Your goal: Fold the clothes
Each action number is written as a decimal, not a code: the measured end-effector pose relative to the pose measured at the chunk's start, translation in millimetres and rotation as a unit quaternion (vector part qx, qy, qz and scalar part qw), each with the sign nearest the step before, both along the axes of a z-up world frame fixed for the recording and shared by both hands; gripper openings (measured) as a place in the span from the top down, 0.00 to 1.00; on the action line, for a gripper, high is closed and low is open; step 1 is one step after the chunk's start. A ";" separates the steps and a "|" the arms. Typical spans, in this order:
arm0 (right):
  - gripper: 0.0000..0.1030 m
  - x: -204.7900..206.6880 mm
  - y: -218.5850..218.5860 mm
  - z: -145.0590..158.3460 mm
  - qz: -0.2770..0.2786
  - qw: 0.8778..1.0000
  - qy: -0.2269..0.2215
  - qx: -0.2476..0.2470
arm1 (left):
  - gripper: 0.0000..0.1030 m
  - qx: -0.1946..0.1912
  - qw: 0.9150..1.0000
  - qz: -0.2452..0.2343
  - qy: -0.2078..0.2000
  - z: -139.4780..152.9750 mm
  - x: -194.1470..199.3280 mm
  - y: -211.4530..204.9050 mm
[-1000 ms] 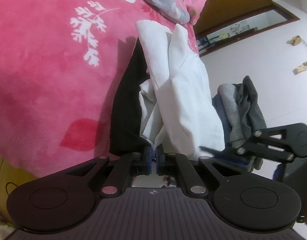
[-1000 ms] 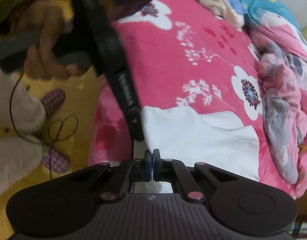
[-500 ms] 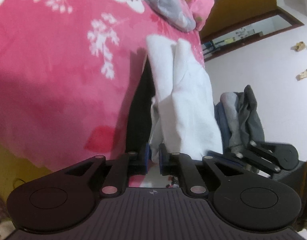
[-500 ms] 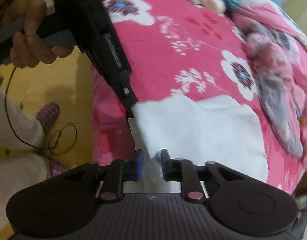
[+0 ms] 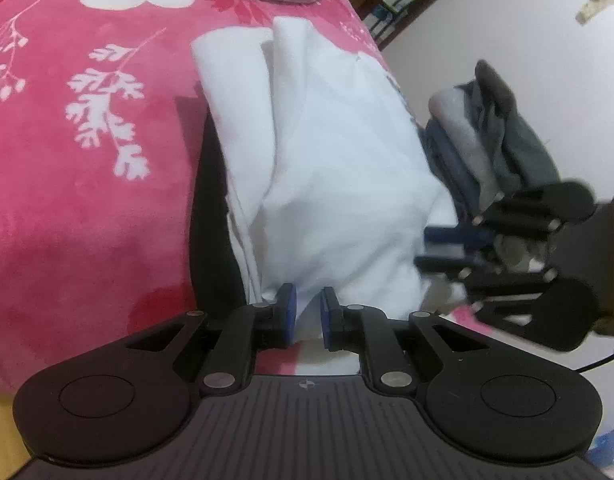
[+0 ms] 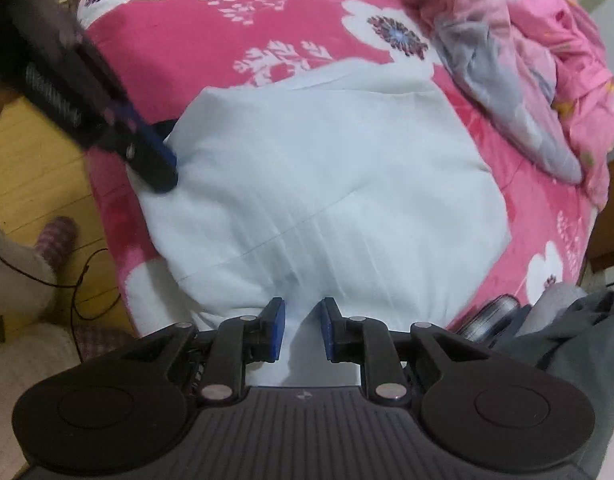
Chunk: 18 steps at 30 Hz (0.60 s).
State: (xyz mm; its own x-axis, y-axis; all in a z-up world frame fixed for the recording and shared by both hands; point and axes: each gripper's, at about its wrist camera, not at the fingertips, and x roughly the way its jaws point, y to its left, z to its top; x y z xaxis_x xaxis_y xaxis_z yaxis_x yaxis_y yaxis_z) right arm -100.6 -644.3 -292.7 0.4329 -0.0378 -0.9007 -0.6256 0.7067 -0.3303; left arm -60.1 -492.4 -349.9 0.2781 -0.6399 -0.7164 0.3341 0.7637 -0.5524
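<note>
A white garment (image 5: 339, 168) (image 6: 327, 184) lies folded at the near edge of the pink bed, over a dark layer (image 5: 211, 220) that shows along its left side. My left gripper (image 5: 309, 312) sits at the garment's near edge. Its jaws are opening, and the cloth lies in the gap without being pressed. The right wrist view shows this gripper (image 6: 163, 164) at the garment's left corner. My right gripper (image 6: 303, 328) stands open over the garment's near hem, gripping nothing. In the left wrist view it (image 5: 447, 248) is blurred at the garment's right side.
The pink floral bedspread (image 6: 211, 20) stretches beyond the garment. A crumpled pink and grey quilt (image 6: 527, 80) lies at the far right. Grey and blue clothes (image 5: 487, 140) are piled beside the bed. A yellow wooden floor (image 6: 27, 168), a slippered foot (image 6: 57, 236) and a thin cable are on the left.
Both grippers were shut on the white garment's edge and now stand open, with the cloth let go. Both have rolled and shifted, and the garment lies flatter on the bed.
</note>
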 end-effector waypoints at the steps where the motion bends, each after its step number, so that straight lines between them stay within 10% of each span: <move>1: 0.80 1.5 0.8 5.1 -0.007 1.000 0.003 -0.001 | 0.88 -0.001 1.000 -0.005 -0.003 0.0 -0.6 0.2; 11: 0.79 86.3 17.8 34.5 -0.100 0.991 -0.032 0.077 | 0.87 -0.028 0.998 -0.037 0.041 -2.5 17.5 14.4; 16: 0.78 118.1 8.9 51.3 -0.230 0.956 -0.027 0.181 | 0.76 -0.071 0.996 -0.040 0.047 7.2 33.0 50.1; 18: 0.63 126.0 15.0 51.9 -0.253 0.948 -0.026 0.191 | 0.75 -0.080 0.995 -0.030 0.052 6.9 45.1 67.3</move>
